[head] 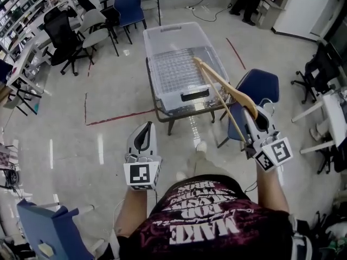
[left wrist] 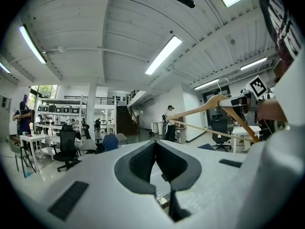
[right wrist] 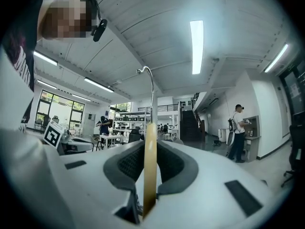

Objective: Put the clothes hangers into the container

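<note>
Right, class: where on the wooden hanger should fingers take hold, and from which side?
Grip the wooden hanger on its arm close to the hook, coming edge-on so the fingers press its two flat faces. The wood is thin and flat there; the hook and lower bar are slim and round, likelier to slip. The right gripper holds it this way.

counts: 1 wooden hanger (head: pixel 222 83), 1 clear container (head: pixel 162 34), 1 table (head: pixel 171 125), 2 tools (left tool (head: pixel 144 128), right tool (head: pixel 255 111)). chairs: at least 2 blue (near blue chair (head: pixel 261 86), far blue chair (head: pixel 130 4)), 1 grey chair (head: pixel 96 30), at least 3 black office chairs (head: pixel 60 36). 2 bystanders (left wrist: pixel 169 123) in the background
</note>
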Motion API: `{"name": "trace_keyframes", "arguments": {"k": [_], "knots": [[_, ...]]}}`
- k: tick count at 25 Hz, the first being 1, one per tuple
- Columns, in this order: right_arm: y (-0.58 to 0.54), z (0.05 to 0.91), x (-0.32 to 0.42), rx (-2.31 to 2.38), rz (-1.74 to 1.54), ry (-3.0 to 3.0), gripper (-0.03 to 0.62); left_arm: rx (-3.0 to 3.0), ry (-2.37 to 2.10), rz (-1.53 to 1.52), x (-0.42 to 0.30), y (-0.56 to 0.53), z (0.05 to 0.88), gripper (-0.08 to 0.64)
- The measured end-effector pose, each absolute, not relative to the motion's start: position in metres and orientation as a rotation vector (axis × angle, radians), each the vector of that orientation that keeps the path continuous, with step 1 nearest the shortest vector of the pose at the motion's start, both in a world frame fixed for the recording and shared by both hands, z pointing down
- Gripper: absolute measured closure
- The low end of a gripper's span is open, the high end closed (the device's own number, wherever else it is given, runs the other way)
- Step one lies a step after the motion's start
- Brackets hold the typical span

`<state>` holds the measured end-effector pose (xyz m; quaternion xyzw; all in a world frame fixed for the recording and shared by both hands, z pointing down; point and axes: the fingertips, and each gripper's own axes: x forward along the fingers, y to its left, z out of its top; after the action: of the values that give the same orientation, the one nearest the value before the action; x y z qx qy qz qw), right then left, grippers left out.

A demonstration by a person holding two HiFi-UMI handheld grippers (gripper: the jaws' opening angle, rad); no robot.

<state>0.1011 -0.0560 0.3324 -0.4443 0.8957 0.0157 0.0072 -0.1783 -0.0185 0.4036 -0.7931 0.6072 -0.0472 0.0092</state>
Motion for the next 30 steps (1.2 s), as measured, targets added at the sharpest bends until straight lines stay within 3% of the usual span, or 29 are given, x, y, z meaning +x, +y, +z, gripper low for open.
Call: {"name": "trace_keyframes", "arguments": {"k": [12,30], "knots": [[-0.094,0.336,0.080,-1.340,0.023,2.820,0.532,-2.465,1.945,-0.204,-0.201,-0.044,0.411,0.555],[-0.205,0.371,0.121,-1.405,-0.094,2.811,0.532,-2.556,1.892,-0.316,-0.160,-0.166,0.437,0.554]]}}
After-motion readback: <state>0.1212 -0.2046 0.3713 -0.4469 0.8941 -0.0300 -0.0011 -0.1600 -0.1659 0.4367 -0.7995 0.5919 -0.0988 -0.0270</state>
